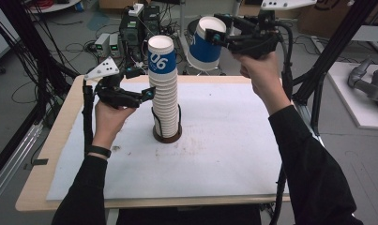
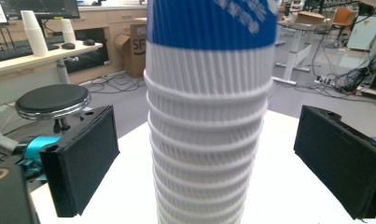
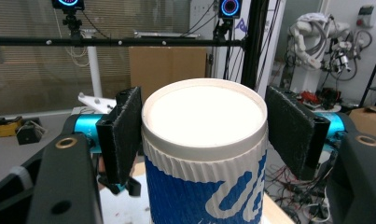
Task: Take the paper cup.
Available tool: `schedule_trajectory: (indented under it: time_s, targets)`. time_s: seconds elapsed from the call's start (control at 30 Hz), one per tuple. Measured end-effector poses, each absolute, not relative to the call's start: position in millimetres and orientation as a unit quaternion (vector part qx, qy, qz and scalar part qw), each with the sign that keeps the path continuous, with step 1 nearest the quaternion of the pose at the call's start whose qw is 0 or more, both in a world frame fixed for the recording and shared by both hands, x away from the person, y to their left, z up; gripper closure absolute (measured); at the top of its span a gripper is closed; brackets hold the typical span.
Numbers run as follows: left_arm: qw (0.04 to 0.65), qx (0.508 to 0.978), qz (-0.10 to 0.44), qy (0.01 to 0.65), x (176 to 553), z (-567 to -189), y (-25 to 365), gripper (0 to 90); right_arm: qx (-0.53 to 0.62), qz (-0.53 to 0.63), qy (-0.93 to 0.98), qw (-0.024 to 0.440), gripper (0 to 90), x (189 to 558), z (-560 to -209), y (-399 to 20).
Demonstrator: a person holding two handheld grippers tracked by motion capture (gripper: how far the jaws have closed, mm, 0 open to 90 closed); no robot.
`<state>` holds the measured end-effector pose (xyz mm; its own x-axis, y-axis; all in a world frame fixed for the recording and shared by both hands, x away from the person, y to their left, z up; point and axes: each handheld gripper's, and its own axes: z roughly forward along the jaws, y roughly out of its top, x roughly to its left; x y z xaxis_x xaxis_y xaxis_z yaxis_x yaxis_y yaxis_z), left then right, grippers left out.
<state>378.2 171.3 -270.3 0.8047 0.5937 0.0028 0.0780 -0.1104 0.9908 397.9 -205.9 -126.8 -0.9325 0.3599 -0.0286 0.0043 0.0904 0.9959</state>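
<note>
Up beyond the far edge of the white table mat (image 1: 233, 154), the right gripper (image 1: 214, 35) had its black pads clamped against the rim of a single blue-and-white ribbed paper cup (image 1: 203, 44), carried tilted in the air, up and to the right of the cup stack (image 1: 164, 89). The left gripper (image 1: 144, 82) stood with its jaws spread wide on either side of that stack's white ribbed walls, the pads (image 2: 80, 163) clear of them. The stack itself stood upright in a dark round holder (image 1: 167, 136) near the middle of the mat.
</note>
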Motion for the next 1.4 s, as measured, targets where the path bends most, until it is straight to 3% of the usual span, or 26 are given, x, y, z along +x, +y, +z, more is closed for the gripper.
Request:
schedule_trajectory:
  time_s: [0.53, 1.4]
  targets:
    - [0.609, 0.731, 0.210, 0.224, 342.6, -300.0, 175.3, 6.3, 0.154, 0.632, 0.750, 0.121, 31.4, 380.9, -206.7, -233.5]
    - [0.614, 0.739, 0.192, 0.200, 327.1, -341.9, 158.1, 6.4, 0.220, 0.631, 0.737, 0.105, 31.4, 357.9, -300.1, -274.7]
